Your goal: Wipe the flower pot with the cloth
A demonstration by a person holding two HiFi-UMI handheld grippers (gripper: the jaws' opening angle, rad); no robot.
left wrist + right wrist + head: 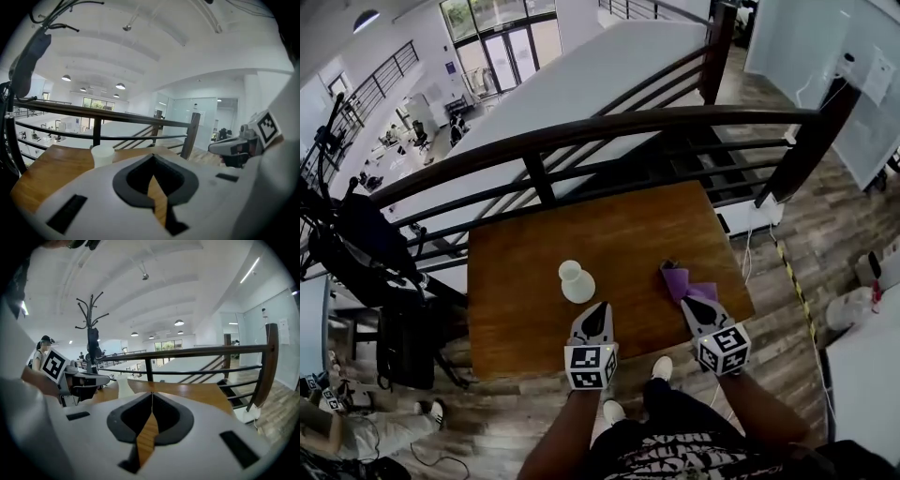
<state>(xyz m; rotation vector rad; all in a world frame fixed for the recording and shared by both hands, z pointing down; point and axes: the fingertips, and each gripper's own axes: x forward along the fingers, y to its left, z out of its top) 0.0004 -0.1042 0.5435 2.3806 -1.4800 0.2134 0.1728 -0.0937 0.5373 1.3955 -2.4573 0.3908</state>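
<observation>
Left claw (599, 309) and right claw (694, 302) are both closed and empty; the limp cloth (680, 279) near the tabletop's (609, 230) right edge should pinch by a fold, and the light-looking flower pot (576, 281) probably needs steadying.

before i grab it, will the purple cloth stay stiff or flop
Probably floppy: the purple cloth lies crumpled with folds on the table. It looks thin, so likely light and apt to drape from a pinch. Pushed, it would more likely bunch than slide.

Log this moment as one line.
left gripper shut, empty, near flower pot | right gripper shut, empty, at cloth | both items on table
</observation>
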